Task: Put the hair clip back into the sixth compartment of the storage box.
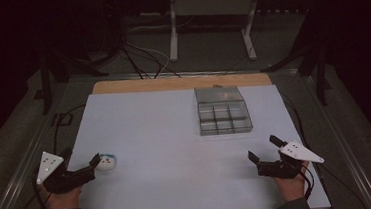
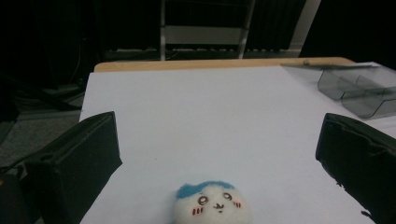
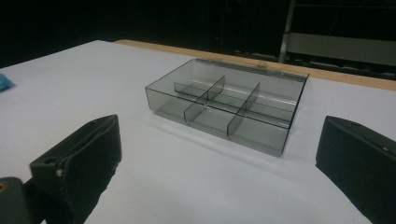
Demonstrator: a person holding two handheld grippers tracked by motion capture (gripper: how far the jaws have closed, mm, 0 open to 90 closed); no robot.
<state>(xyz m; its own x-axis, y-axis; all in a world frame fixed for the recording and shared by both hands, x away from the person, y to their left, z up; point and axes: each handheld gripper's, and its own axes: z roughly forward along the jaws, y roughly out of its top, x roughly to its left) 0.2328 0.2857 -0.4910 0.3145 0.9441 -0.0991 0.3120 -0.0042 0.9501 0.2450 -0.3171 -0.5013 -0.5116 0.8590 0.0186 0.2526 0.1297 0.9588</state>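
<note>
Below, at the lower left of the high view, the left tool (image 1: 96,161) rests on the white desk (image 1: 177,150) with its jaws spread wide, a small round plush toy (image 1: 106,163) with a blue tuft and a drawn face lying just beyond its tips, between them in the left gripper view and untouched. At lower right, the right tool (image 1: 263,147) is likewise spread apart, holding nothing. A smoky clear divided box (image 1: 222,111) sits open at upper right of centre, well apart from both.
</note>
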